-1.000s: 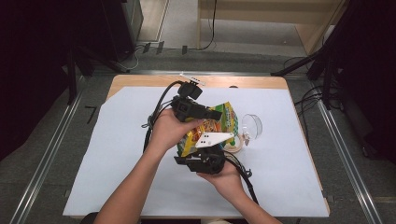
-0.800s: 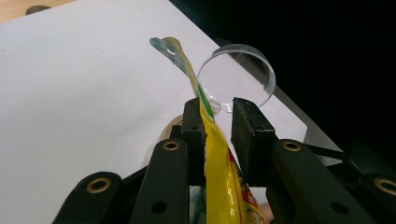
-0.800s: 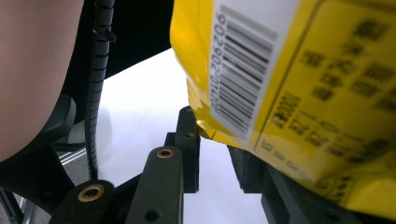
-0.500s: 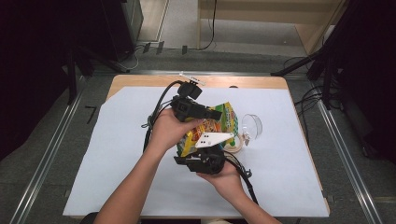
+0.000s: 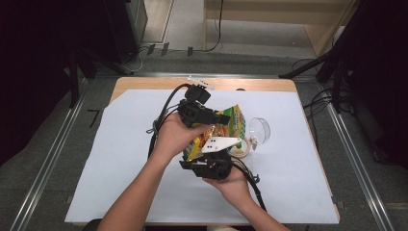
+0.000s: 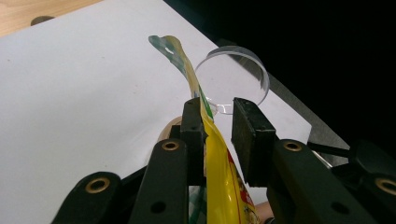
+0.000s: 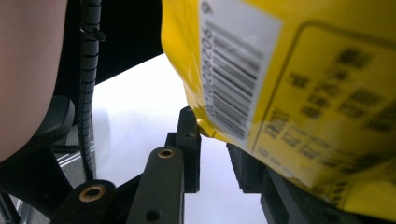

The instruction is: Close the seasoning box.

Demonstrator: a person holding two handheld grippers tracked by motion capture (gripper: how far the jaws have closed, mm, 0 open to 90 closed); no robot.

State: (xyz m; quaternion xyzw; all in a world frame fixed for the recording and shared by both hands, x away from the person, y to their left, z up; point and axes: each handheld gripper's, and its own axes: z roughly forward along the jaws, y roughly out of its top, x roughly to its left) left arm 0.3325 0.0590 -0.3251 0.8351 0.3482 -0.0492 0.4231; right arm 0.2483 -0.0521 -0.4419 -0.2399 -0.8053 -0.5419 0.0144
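Yellow foil is what you have between both tools: a snack bag [image 5: 217, 131] held up off the white sheet [image 5: 120, 159] that covers the table [image 5: 144, 83], near the middle of it. Your left gripper [image 5: 204, 113] comes at the bag from the far side in the high view, your left hand [image 5: 174, 137] wrapped around its body. In the left gripper view the bag [image 6: 219, 168] stands edge-on between the two black jaws; it lies against the left pad, while a narrow gap shows between the foil and the right pad, so the jaws are mostly closed but I cannot tell whether they truly pinch it. The crimped top of the bag curls away beyond the pads. Your right gripper [image 5: 211, 161] sits at the near side of the bag, with its grey plate on top and your right hand [image 5: 233, 180] beneath. In the right gripper view the bag's back face with the barcode [image 7: 238, 70] hangs over the jaws, its lower edge dipping into the narrow gap between them and resting toward the right pad; whether that pair is clamped on it I cannot tell either. Just beyond the bag a clear plastic cup [image 5: 259, 130] lies on its side on the sheet, and a roll of tape [image 5: 242, 147] lies beside it, partly hidden by the bag.
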